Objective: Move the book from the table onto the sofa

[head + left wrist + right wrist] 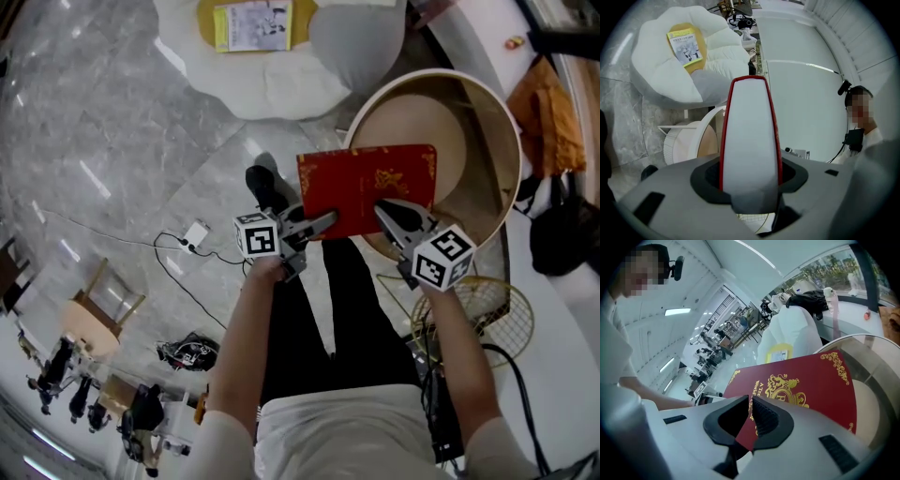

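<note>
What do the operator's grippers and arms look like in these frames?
The left gripper and right gripper match. Both have light grey moulded bodies narrowing to two jaws lined with black pads, ribbed on the gripping face. Each carries a white cube printed with black square markers. The person wears a white top with short sleeves, and the forearms are bare.

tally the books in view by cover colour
red book: 1
yellow book: 1
total: 2
</note>
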Demonstrator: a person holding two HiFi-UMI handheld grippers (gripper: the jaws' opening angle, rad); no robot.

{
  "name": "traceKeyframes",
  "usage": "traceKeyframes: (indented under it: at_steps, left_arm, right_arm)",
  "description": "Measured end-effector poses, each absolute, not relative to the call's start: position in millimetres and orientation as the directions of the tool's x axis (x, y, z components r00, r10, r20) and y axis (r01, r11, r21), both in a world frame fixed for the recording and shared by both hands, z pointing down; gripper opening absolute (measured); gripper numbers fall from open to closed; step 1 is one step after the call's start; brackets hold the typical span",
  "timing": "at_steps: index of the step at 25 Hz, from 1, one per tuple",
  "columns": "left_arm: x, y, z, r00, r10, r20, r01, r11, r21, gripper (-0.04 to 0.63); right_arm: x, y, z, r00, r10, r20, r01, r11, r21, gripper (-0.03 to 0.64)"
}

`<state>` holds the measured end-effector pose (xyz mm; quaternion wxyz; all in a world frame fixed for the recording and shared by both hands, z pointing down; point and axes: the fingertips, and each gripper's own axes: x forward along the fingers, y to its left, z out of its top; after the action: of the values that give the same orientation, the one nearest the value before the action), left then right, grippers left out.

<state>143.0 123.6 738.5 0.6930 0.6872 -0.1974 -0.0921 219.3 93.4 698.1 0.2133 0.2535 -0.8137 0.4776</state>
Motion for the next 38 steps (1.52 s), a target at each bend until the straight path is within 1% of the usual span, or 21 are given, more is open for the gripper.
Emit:
traceKeyframes:
  at_steps: [5, 9, 17, 21, 27, 33, 38]
  left_arm:
    - [118, 115, 742, 0.903, -0.405, 0.147, -0.146, 0.033, 0.989, 0.232]
    - [95, 104, 735, 0.915, -0.375, 0.149, -0.159, 0.003, 0.987, 0.232]
    - [30, 77, 727, 0.920, -0.370, 0.131, -0.148, -0.018, 0.989, 0.232]
    - [10, 70, 725, 0.924, -0.355, 0.142, -0.156, -0.013, 0.988, 0.230]
    - [-38, 34, 729, 0.927, -0.350, 0.137, -0.150, -0.011, 0.989, 0.230]
    - [-74, 4, 727, 0.927, -0.349, 0.136, -0.153, -0.022, 0.988, 0.230]
    - [-90, -14, 723, 0.912, -0.386, 0.143, -0.164, -0.022, 0.986, 0.229]
  right_arm:
    - [192, 83, 699, -0.778, -0.221, 0.588, -0.621, 0.416, -0.665, 0.043]
    - [168, 69, 695, -0.772, -0.258, 0.581, -0.633, 0.396, -0.665, 0.043]
    - [101, 49, 694, -0.767, -0.290, 0.573, -0.642, 0.379, -0.667, 0.043]
    - [79, 43, 694, -0.765, -0.302, 0.568, -0.644, 0.362, -0.674, 0.043]
    - [33, 7, 696, -0.756, -0.306, 0.578, -0.654, 0.358, -0.666, 0.043]
    - [6, -18, 696, -0.737, -0.325, 0.592, -0.676, 0.349, -0.649, 0.043]
    - [-2, -33, 694, -0.726, -0.329, 0.604, -0.688, 0.349, -0.636, 0.043]
